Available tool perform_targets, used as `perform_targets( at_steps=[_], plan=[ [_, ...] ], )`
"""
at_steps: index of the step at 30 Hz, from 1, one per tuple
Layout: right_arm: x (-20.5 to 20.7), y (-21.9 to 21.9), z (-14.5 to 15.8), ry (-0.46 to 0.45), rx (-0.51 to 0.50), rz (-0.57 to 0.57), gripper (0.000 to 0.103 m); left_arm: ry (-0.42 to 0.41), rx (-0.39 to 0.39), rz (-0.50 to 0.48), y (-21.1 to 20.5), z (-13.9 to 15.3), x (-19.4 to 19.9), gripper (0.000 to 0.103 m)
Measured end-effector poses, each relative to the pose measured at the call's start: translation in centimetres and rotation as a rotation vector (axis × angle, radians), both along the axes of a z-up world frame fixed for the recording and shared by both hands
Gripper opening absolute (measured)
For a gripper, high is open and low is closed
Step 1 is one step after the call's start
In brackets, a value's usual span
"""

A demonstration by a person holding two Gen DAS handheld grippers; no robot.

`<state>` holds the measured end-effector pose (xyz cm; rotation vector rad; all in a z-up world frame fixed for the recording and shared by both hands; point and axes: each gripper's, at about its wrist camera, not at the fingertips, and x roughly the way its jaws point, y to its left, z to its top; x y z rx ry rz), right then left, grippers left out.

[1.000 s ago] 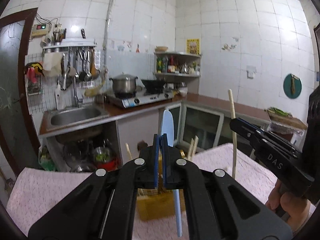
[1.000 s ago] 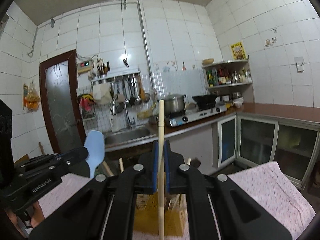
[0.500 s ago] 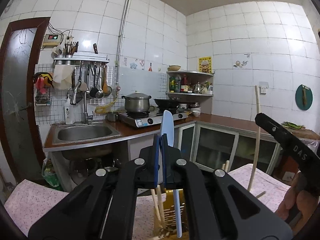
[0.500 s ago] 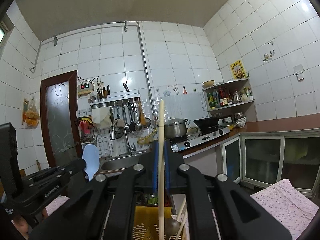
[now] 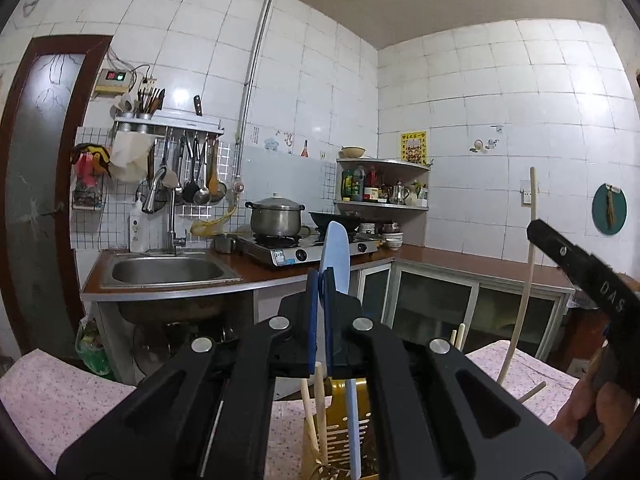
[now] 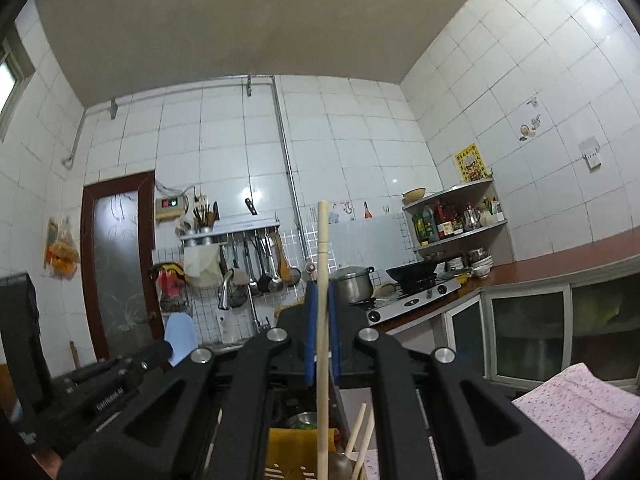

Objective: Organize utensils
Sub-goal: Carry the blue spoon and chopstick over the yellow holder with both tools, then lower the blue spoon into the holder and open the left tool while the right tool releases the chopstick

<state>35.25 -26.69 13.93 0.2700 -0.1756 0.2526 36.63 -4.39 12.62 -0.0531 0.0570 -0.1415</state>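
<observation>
My spatula (image 5: 335, 256): matt pale-blue plastic. My stick (image 6: 322, 320): bare smooth wood. Pot (image 5: 277, 216), centre frame: dull metal. Wall tiles (image 5: 460, 100): glossy white.

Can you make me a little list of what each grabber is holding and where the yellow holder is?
left gripper: shut on the blue spatula, held upright
right gripper: shut on the long wooden stick, held upright
yellow holder: on the table, just below both grippers
already in holder: a few wooden sticks
table cover: pink flowery cloth
behind: sink, pot on stove
</observation>
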Motion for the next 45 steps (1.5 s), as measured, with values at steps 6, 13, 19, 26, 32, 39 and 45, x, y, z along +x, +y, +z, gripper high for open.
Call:
perform_targets(
  at_steps=[6, 13, 19, 26, 32, 39, 45],
  plan=[
    [0.2, 0.4, -0.6, -0.029, -0.005, -0.002, 0.006, -0.026, -0.006, -0.005, -0.2, -0.5, 0.4, 0.001],
    [0.9, 1.3, -1.7, -0.026, -0.035, 0.015, 0.006, -0.033, -0.003, -0.001, -0.6, -1.4, 1.9, 0.001],
    [1.3, 2.7, -3.8, 0.034, -0.133, 0.027, 0.006, 0.011, 0.017, -0.008, -0.6, -2.9, 2.1, 0.001],
    [1.4, 2.0, -5.3, 0.103, -0.158, 0.035, 0.006, 0.012, 0.078, 0.013, -1.1, -3.0, 0.5, 0.001],
    [0.5, 1.7, -5.1, 0.106, -0.167, 0.040, 0.006, 0.047, 0.103, 0.025, -0.7, -2.9, -0.7, 0.001],
    [0.3, 2.3, -4.7, 0.179, -0.236, 0.024, 0.006, 0.144, 0.167, 0.056, -1.0, -2.1, -0.5, 0.002],
    [0.1, 2.2, -4.0, 0.220, -0.242, 0.023, 0.006, 0.232, 0.175, 0.071, -0.6, -1.7, 0.1, 0.003]
  ],
)
